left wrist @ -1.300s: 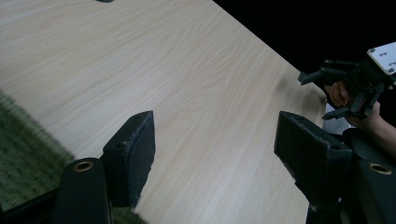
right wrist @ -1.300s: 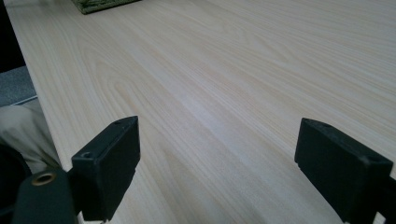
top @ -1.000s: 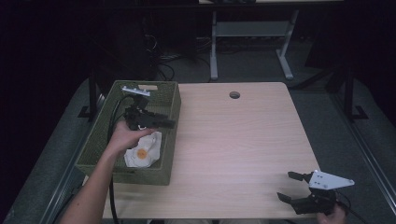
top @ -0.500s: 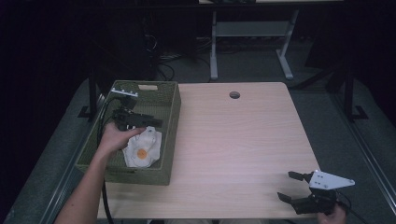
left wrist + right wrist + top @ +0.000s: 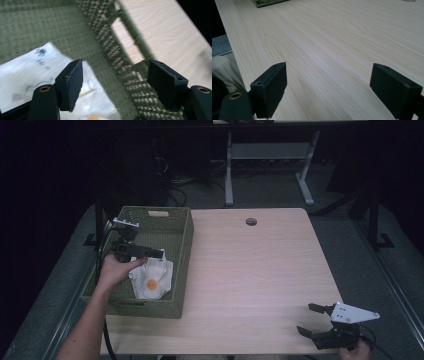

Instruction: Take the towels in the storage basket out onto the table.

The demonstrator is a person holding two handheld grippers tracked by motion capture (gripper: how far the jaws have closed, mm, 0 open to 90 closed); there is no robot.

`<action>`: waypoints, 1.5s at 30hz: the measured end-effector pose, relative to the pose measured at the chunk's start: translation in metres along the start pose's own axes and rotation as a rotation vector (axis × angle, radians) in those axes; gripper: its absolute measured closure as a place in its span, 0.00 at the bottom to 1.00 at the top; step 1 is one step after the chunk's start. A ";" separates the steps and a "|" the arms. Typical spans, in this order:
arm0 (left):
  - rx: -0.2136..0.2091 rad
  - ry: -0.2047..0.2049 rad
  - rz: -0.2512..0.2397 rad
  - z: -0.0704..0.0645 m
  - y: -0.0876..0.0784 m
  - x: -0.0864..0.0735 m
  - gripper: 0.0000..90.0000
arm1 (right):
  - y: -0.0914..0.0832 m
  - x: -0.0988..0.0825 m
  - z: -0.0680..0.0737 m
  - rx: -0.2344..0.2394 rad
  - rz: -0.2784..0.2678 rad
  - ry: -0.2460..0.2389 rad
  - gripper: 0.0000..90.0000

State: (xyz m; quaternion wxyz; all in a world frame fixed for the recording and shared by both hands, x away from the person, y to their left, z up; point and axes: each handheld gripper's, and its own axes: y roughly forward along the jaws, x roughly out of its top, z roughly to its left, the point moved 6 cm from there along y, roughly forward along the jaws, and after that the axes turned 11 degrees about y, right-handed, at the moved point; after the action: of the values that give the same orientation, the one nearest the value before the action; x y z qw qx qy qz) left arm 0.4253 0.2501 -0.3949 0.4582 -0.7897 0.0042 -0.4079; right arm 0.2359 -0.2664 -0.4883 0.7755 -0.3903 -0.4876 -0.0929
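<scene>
So the left gripper [image 5: 150, 254] is held inside the green woven basket [image 5: 182, 247], which sits at the table's [image 5: 260, 275] near left corner. Its jaws are spread wide with nothing between them, hung just over the white mask [image 5: 152, 277] that lies on the basket floor toward the near end. An orange spot can be made out on the mask in the high view, plus some dark print on the white material [image 5: 32, 72] in the left gripper view. In that same view the mask is seen mostly under the left-hand pad [image 5: 72, 82], while the other pad is lined up over the basket wall [image 5: 120, 67], so the gripper looks offset to one side of the mask; probably a small shift is needed before anything can be pinched. The pose is read as a reach-in for a grab, not yet made.

The right gripper [image 5: 320, 325] is parked at the near right corner of the table, well apart from the basket, jaws also wide apart and empty, pointed across bare wood [image 5: 332, 45]. It's likely kept there just to stay clear until needed.
</scene>
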 end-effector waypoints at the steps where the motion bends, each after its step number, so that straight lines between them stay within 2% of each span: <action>1: 0.012 -0.006 0.013 0.002 0.001 -0.003 0.32 | 0.000 0.000 0.000 0.000 0.000 0.002 0.15; 5: 0.080 -0.031 0.094 0.013 0.006 -0.016 0.33 | 0.000 0.000 0.000 0.001 -0.001 0.001 0.15; 10: 0.120 -0.058 0.154 0.020 0.012 -0.026 0.32 | -0.001 0.001 -0.001 0.001 -0.007 -0.002 0.15; 13: 0.126 -0.078 0.222 0.021 0.018 -0.034 0.32 | -0.001 0.001 0.000 -0.001 -0.007 -0.002 0.15; 18: 0.150 -0.087 0.262 0.023 0.021 -0.042 0.32 | -0.002 0.001 0.000 -0.001 -0.010 -0.003 0.15; 23: 0.196 -0.090 0.323 0.027 0.024 -0.047 0.32 | -0.002 0.001 0.001 -0.001 -0.008 -0.002 0.15; 24: 0.195 -0.105 0.327 0.027 0.026 -0.047 0.32 | -0.002 0.001 0.001 -0.001 -0.007 -0.002 0.15; 26: 0.225 -0.095 0.356 0.028 0.029 -0.049 0.33 | -0.003 0.001 0.001 -0.001 -0.006 -0.005 0.15; 28: 0.217 -0.101 0.386 0.028 0.033 -0.051 0.32 | -0.003 0.001 0.001 -0.002 -0.006 -0.007 0.15; 41: 0.260 -0.093 0.549 0.026 0.059 -0.060 0.31 | -0.004 0.002 0.002 -0.001 -0.011 -0.015 0.15; 45: 0.276 -0.091 0.571 0.027 0.062 -0.060 0.34 | -0.004 0.003 0.002 -0.001 -0.012 -0.018 0.15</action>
State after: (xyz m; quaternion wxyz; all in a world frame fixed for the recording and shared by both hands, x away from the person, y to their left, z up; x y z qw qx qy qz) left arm 0.4256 0.2569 -0.4849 0.6567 -0.7044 0.1500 -0.2239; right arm 0.2338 -0.2672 -0.4835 0.7705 -0.3883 -0.4967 -0.0944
